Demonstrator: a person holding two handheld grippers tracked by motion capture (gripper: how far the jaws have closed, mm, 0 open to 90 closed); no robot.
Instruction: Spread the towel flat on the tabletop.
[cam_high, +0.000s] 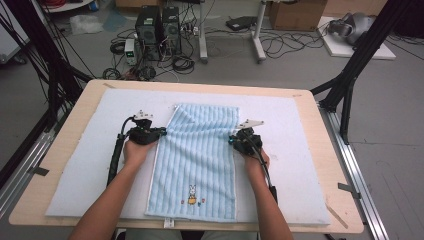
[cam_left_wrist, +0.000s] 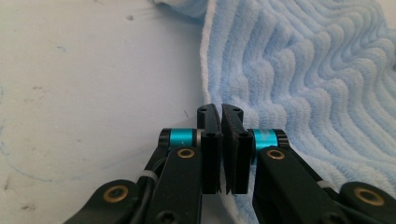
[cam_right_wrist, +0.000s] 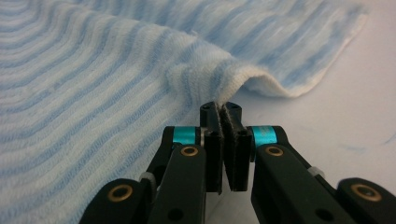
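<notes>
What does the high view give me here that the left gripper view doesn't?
High view alone: the whole blue towel lying flat on the white mat, the rabbit print near its close end, the right claw at the towel's right edge, and the person's forearms. Left gripper view alone: the left claw up close, jaws closed together at the towel's white-trimmed edge, and the wavy ribbing of the pile. Both share the towel, the mat and the left claw at the towel's left edge.
</notes>
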